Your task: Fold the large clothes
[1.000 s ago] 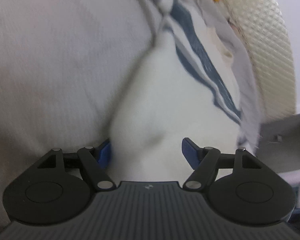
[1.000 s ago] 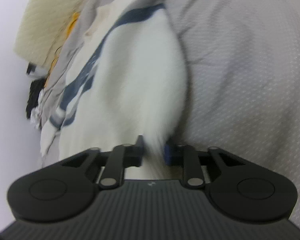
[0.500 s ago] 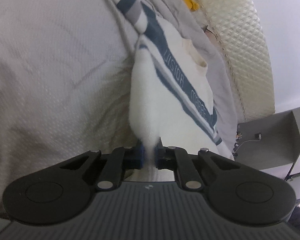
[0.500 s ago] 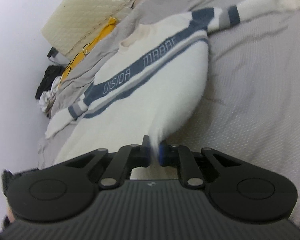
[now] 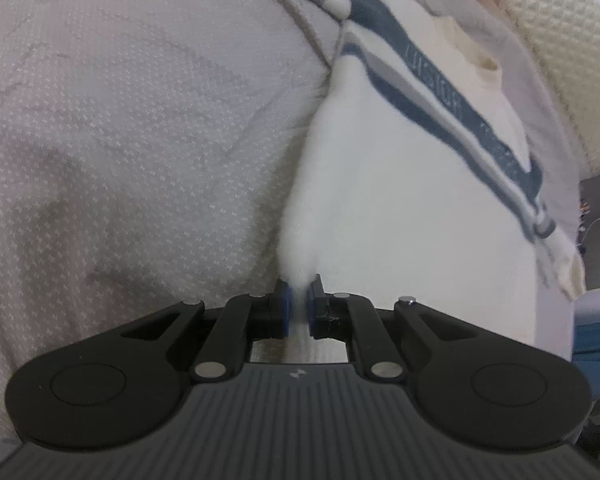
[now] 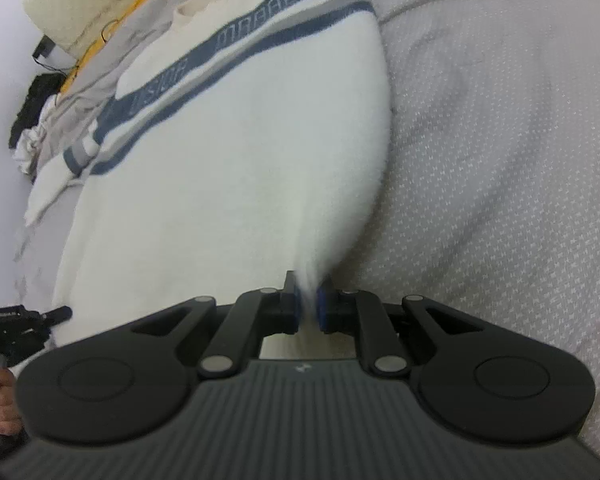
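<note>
Each tool, left tool (image 5: 298, 306) and right tool (image 6: 309, 306), is clamped on a hem corner of the white sweater (image 6: 240, 160), whose length runs toward the frame's top over the bed (image 6: 500, 160).

Black ribbed gripper bodies, round black side lobes, silver pivot pins, blue-padded fingers (image 5: 286, 309)

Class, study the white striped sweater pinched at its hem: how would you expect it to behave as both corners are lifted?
The sweater probably hangs floppy: it funnels limply into the right tool and left tool. Its fuzzy knit likely grips rather than slips. The sleeves would probably trail.
</note>
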